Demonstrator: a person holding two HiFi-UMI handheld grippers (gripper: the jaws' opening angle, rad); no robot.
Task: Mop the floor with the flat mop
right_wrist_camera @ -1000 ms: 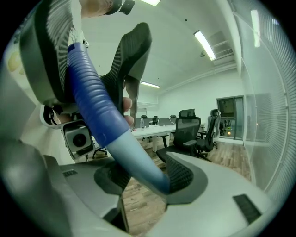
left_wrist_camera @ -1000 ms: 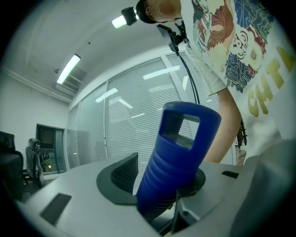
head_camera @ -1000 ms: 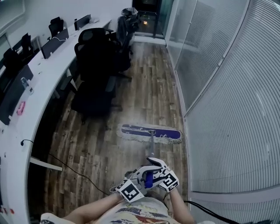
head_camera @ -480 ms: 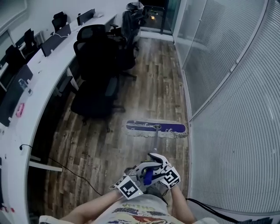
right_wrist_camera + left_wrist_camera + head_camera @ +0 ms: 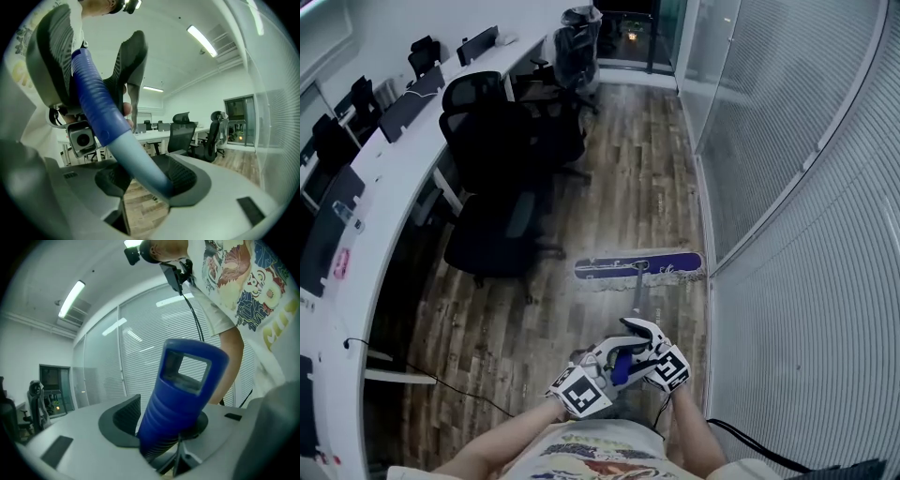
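- Against the foot of the glass partition (image 5: pixel 769 169), the flat mop (image 5: pixel 635 295) rests with its mop head (image 5: pixel 639 266) flat on the wooden floor (image 5: pixel 619 169). The head's right end just about meets the partition's base, and the rest stretches crosswise away from it.
- The handle (image 5: pixel 635 302) rises from the middle of the mop head, parallel to the partition, and comes back to the two grippers in front of the person's body.
- The left gripper (image 5: pixel 614 361) sits farther from the partition. Its jaws stand wide but are clamped on the blue grip (image 5: pixel 183 394) at the handle's top end, and the ribbed sleeve fills the gap between the pads.
- The right gripper (image 5: pixel 639 337), on the partition side and a little farther down the handle, has the pale shaft (image 5: pixel 136 154) between its jaws, just below the blue grip. The jaws have just been easing slightly apart, yet the pads press on the shaft.
- The black office chairs (image 5: pixel 502 141) stand well away from the partition, across the open strip of floor. They are drawn up along the long white desk (image 5: pixel 394 169).
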